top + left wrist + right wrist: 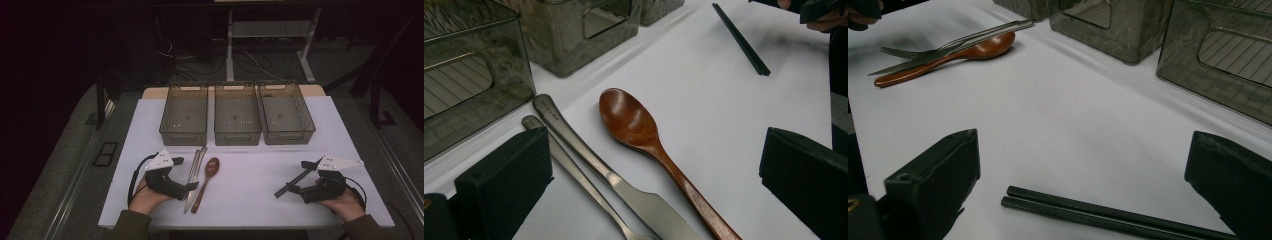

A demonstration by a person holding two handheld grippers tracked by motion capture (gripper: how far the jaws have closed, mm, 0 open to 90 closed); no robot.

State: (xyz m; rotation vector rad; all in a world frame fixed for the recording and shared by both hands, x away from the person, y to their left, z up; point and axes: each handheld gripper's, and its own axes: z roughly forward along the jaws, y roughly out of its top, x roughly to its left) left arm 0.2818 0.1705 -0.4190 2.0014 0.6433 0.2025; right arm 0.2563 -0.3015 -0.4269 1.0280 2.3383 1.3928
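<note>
A wooden spoon (206, 179), a steel knife (193, 176) and a fork (199, 159) lie side by side on the white table (250, 165), left of centre. My left gripper (184, 174) rests beside them, open. In the left gripper view its black jaws stand wide around the spoon (634, 122), the knife (589, 160) and the fork (574, 175), touching none. A pair of black chopsticks (296, 178) lies at the right. My right gripper (299, 176) is open, and the chopsticks (1098, 212) lie on the table between its jaws.
Three smoky see-through bins stand in a row at the back: left bin (183, 136), middle bin (237, 137), right bin (290, 136). Bare white table lies between the cutlery and the chopsticks. A hand holds each gripper near the front edge.
</note>
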